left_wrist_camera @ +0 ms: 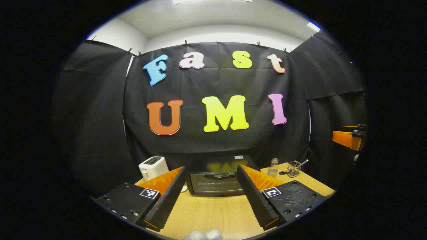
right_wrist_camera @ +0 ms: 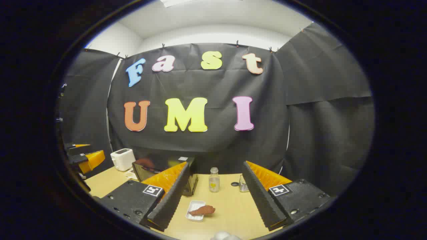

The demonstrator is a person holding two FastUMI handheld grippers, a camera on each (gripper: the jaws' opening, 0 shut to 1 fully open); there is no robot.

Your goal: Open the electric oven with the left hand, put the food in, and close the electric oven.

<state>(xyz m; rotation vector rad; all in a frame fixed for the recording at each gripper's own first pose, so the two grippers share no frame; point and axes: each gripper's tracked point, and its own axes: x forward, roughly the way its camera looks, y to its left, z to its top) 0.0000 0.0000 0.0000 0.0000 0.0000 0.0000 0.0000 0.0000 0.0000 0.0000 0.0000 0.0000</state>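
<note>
Currently the black box-shaped electric oven (left_wrist_camera: pixel 216 182) stands closed at the back of the light wooden table (left_wrist_camera: pixel 213 213), straight ahead of your left gripper (left_wrist_camera: pixel 211 178), whose fingers are spread and hold nothing. Approach squarely and take the door's top handle (dim in the left gripper view). Your right gripper (right_wrist_camera: pixel 213 176) is likewise spread, above the reddish-brown food piece (right_wrist_camera: pixel 202 210) on its small white rectangular tray (right_wrist_camera: pixel 193 217).
</note>
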